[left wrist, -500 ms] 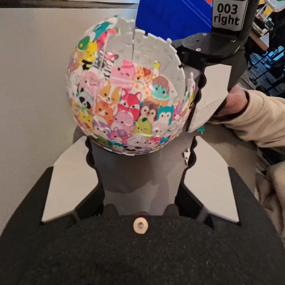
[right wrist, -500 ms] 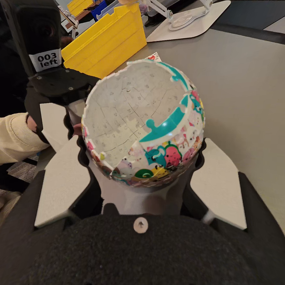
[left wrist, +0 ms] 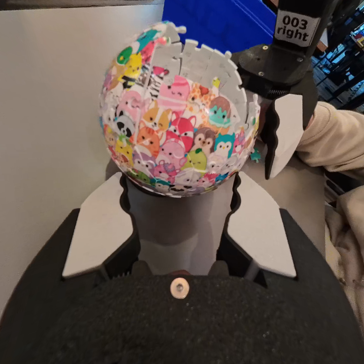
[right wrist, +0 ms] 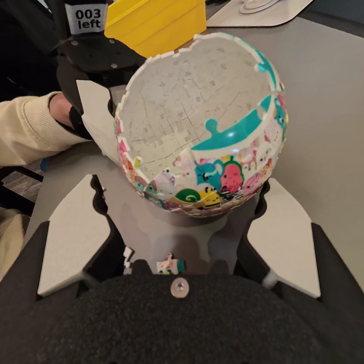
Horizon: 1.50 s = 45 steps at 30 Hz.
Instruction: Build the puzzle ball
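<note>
The puzzle ball [left wrist: 173, 122] is a partly built shell with cartoon animals outside and white inside; its open top shows in the right wrist view [right wrist: 197, 118]. It sits low over the grey table [left wrist: 49, 98]. My left gripper [left wrist: 178, 177] has its two fingertips against the ball's lower sides. My right gripper [right wrist: 180, 179] is open: its right fingertip is near the ball and its left one stands apart. One right finger [left wrist: 285, 134] shows just right of the ball. A loose coloured piece [right wrist: 170, 266] lies on the table between the right fingers.
A yellow bin [right wrist: 157, 23] and a white plate [right wrist: 256, 15] stand behind the ball. A blue bin [left wrist: 216, 25] is at the back. A small teal piece [left wrist: 256, 155] lies by the ball. A person's beige sleeves [left wrist: 331, 141] [right wrist: 25, 128] are near the table edge. The right tips stand about 9 cm off the loose coloured piece [right wrist: 170, 266].
My left fingers have closed in onto the ball's lower sides. My right fingers have spread, the left one now off the ball. The right gripper has drawn back, uncovering a loose piece.
</note>
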Tool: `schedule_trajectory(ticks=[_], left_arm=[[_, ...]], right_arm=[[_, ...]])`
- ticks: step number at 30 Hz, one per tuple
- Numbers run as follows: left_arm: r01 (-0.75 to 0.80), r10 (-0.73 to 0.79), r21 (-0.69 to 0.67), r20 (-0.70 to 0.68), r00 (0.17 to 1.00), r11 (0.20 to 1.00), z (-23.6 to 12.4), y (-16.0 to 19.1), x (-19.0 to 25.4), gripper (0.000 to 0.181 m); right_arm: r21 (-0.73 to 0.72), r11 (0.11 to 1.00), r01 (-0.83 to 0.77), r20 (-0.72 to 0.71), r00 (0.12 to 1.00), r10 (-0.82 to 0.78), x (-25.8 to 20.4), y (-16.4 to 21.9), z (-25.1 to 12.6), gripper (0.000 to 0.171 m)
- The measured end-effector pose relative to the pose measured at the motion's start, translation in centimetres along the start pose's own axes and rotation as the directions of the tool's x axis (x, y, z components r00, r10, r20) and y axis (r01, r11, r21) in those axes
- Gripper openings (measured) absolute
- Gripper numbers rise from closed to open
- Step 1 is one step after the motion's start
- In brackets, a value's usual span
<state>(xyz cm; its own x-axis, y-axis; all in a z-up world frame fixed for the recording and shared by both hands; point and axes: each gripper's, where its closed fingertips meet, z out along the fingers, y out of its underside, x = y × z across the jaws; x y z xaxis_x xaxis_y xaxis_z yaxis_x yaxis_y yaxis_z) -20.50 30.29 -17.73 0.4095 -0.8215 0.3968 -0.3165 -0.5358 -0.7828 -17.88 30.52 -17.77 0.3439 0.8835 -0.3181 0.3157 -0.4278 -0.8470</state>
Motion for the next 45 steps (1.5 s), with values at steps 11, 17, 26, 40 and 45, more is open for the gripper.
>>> schedule_trajectory(ticks=[11, 17, 26, 40, 45], left_arm=[[-0.003, 0.001, -0.038, -0.063, 0.998, 0.999, -0.9, 0.7, -0.1, 0.102], [-0.014, 0.011, -0.054, -0.05, 0.999, 0.998, -0.7, 1.1, 0.1, 0.101], [-0.019, 0.017, -0.053, -0.041, 0.999, 0.998, -0.3, 0.9, 0.3, 0.101], [-0.014, 0.013, 0.008, 0.124, 0.992, 1.0, -2.1, 1.6, 0.0, 0.092], [0.021, -0.03, 0.055, 0.167, 0.986, 0.998, -3.8, 2.4, 1.2, 0.089]], right_arm=[[0.052, 0.998, -0.018, -0.047, 0.999, 0.02, 1.2, -0.7, -3.7, 0.117], [0.122, 0.989, -0.085, -0.001, 0.996, 0.085, 1.7, -2.1, -3.9, 0.118], [0.126, 0.988, -0.086, -0.011, 0.996, 0.088, 1.2, -1.9, -3.6, 0.119], [0.122, 0.987, 0.108, -0.074, 0.992, -0.099, 0.4, -4.5, -6.8, 0.085], [-0.042, 0.933, 0.357, 0.268, 0.904, -0.334, -5.0, -5.9, -7.4, 0.055]])
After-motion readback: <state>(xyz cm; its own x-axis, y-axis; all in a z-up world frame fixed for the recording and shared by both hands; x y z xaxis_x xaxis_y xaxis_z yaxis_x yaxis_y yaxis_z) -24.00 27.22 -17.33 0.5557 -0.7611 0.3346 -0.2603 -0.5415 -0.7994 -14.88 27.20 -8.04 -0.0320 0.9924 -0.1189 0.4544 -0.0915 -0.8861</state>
